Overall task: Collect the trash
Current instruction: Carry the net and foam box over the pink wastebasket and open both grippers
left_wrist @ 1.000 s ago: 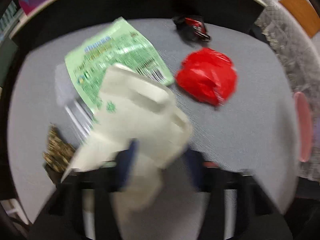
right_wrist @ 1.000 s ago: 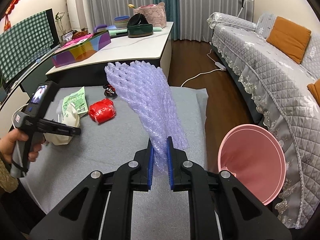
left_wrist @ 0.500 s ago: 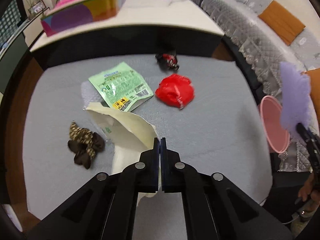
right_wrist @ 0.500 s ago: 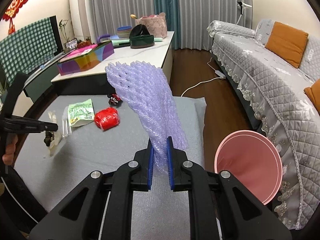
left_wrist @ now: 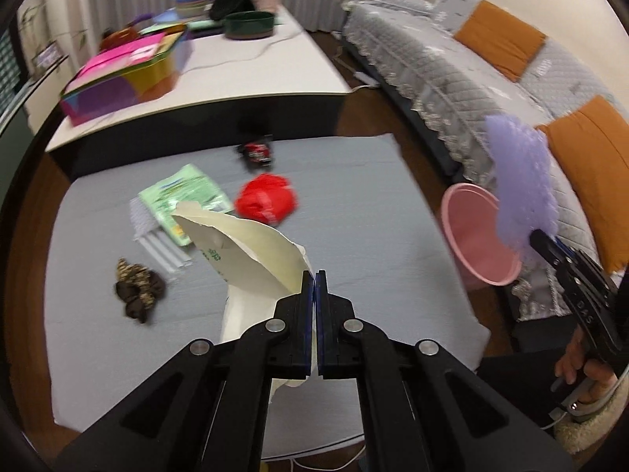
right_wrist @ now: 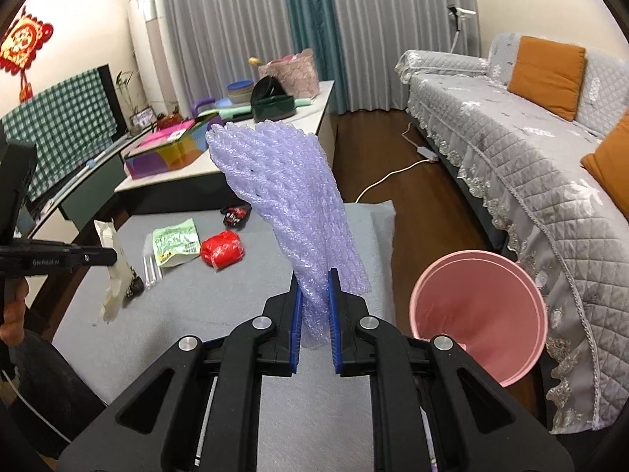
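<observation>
My left gripper (left_wrist: 315,275) is shut on a torn cream paper bag (left_wrist: 251,251), lifted above the grey mat (left_wrist: 365,212); from the right wrist view the paper bag (right_wrist: 112,271) dangles from the left gripper (right_wrist: 112,255). My right gripper (right_wrist: 314,275) is shut on a purple foam net (right_wrist: 283,192), held upright above the mat's right side. The pink bin (right_wrist: 477,306) stands on the floor just right of the mat. On the mat lie a red crumpled bag (left_wrist: 265,200), a green packet (left_wrist: 184,198), a black-red wrapper (left_wrist: 257,151) and a brown scrunchie (left_wrist: 137,289).
A clear plastic strip (left_wrist: 159,247) lies beside the green packet. Behind the mat is a low white table (left_wrist: 251,74) with a colourful box (left_wrist: 125,78) and bowls. A grey quilted sofa (right_wrist: 511,126) with orange cushions runs along the right; a white cable (right_wrist: 393,175) lies on the wood floor.
The left gripper closed on the paper bag and rose, lifting it off the mat and drawing back. The right gripper, still holding the foam net, lifted slightly and shifted toward the bin.
</observation>
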The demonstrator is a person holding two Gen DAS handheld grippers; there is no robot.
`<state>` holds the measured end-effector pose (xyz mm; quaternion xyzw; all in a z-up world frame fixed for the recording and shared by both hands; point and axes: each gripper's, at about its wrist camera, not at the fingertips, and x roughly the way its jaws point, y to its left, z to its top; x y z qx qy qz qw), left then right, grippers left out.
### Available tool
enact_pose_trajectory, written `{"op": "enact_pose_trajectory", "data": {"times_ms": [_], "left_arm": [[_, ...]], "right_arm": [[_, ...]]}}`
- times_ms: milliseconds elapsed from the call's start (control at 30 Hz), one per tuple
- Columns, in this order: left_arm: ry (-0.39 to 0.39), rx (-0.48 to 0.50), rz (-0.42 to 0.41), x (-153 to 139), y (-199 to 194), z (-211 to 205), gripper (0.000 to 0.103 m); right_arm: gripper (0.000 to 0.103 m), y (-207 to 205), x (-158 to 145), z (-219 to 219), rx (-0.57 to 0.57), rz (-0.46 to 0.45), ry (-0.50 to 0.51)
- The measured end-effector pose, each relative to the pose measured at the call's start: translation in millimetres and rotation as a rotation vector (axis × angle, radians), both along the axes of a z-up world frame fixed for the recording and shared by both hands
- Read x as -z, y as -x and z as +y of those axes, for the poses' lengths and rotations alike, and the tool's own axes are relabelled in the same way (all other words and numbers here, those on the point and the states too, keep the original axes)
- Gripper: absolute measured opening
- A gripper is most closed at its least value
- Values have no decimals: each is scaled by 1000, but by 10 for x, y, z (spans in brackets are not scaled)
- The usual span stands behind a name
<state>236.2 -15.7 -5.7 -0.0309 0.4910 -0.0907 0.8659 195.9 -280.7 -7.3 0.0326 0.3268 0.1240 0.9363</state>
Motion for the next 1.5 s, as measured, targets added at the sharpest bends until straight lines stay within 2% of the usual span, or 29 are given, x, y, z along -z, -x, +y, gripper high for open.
{"op": "enact_pose_trajectory", "data": {"times_ms": [233, 367, 533, 667, 800, 900, 1133, 1400, 1500], "left_arm": [[27, 113, -20, -142, -88, -620, 1], [31, 187, -36, -239, -181, -1058, 1], [23, 274, -63, -335, -305, -1550, 1], [21, 335, -66, -304, -440, -1928, 1], [29, 365, -42, -198, -600, -2231, 1], [27, 393, -36, -120, -704, -2449, 1], [45, 440, -10, 68, -901, -2779, 1], [51, 449, 5, 262, -1114, -2978, 1], [68, 452, 34, 371, -1209, -3046, 1]], "right_arm": [[13, 120, -175, -360, 66, -25, -39], [13, 105, -261, -609, 126, 0, -62], [13, -70, -318, -919, 201, 22, -45], [12, -234, -313, -1142, 247, 37, -53], [13, -348, -157, -1392, 302, 58, -97], [13, -422, 11, -1533, 329, 96, -92], [13, -542, 251, -1862, 399, 157, -132], [13, -686, 428, -1929, 413, 217, -126], [13, -745, 495, -1952, 418, 241, -122]]}}
